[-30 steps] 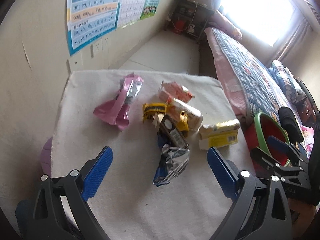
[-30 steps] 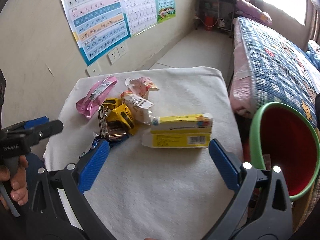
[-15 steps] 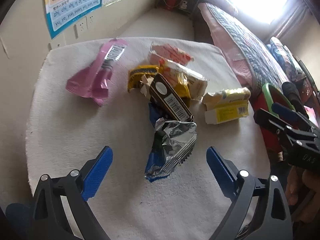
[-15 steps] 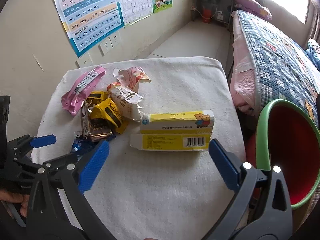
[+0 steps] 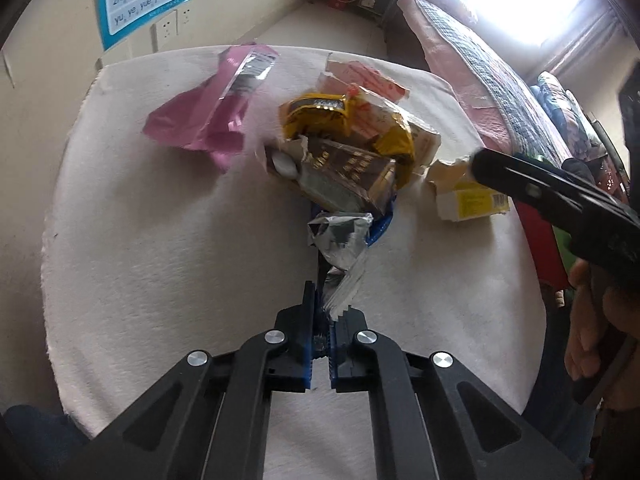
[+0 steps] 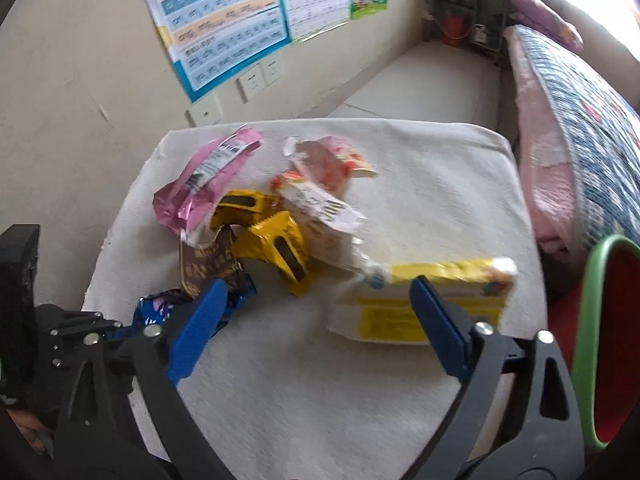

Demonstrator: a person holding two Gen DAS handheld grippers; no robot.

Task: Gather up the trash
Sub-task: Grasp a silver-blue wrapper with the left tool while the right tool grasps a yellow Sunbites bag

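Several pieces of trash lie on a white-clothed table [image 5: 160, 280]. My left gripper [image 5: 320, 320] is shut on the near end of a silver-and-blue foil wrapper [image 5: 340, 240], also in the right wrist view [image 6: 156, 308]. Behind it lie a brown-gold packet [image 5: 348, 172], a yellow wrapper [image 5: 320, 112], a pink wrapper [image 5: 216, 112] and a pink-white torn packet [image 5: 368, 80]. My right gripper [image 6: 316, 320] is open and empty, its right finger [image 6: 436, 320] over a yellow-and-white carton [image 6: 432, 296], which also shows in the left wrist view [image 5: 468, 200].
A red bin with a green rim [image 6: 600, 340] stands off the table's right edge. A bed [image 6: 580, 120] runs along the right. A wall with posters [image 6: 240, 20] and sockets is behind the table.
My left gripper moved forward and down and closed on the foil wrapper. My right gripper moved forward toward the yellow carton and stayed open.
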